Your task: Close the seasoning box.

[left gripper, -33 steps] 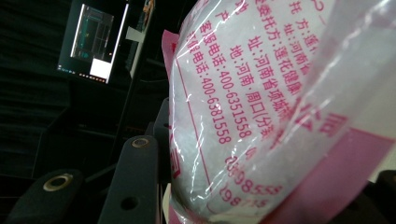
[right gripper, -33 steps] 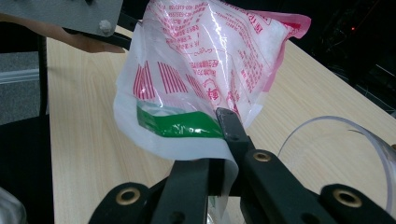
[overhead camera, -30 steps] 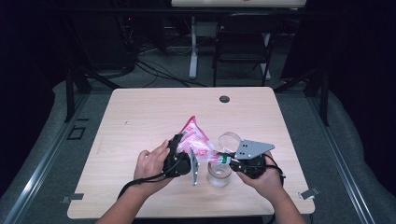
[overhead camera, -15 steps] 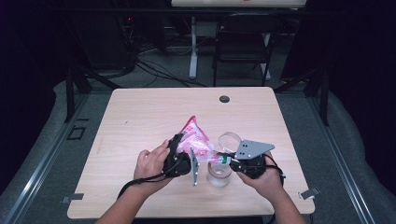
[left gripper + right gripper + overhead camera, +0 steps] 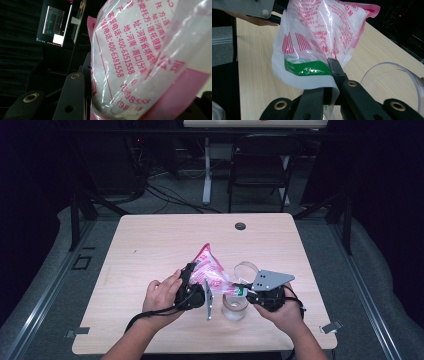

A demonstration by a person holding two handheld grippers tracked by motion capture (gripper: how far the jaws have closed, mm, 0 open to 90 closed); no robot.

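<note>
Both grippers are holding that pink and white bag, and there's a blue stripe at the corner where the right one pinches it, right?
Not quite: the stripe is green, not blue. The right gripper view shows the right gripper with its jaws shut on the bag's corner, right by a green band. The left gripper does hold the same pink and white bag, as the high view shows.

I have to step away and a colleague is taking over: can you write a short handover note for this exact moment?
Left gripper: holds the body of the pink-printed bag, tilted above the table.
Right gripper: shut on the bag's lower corner by the green strip.
Clear cup: upright on the table beneath that corner; a second clear container is behind it.
Done: bag lifted and positioned.
Left: probably emptying the bag into the cup; whether anything is in it, I cannot tell.
</note>
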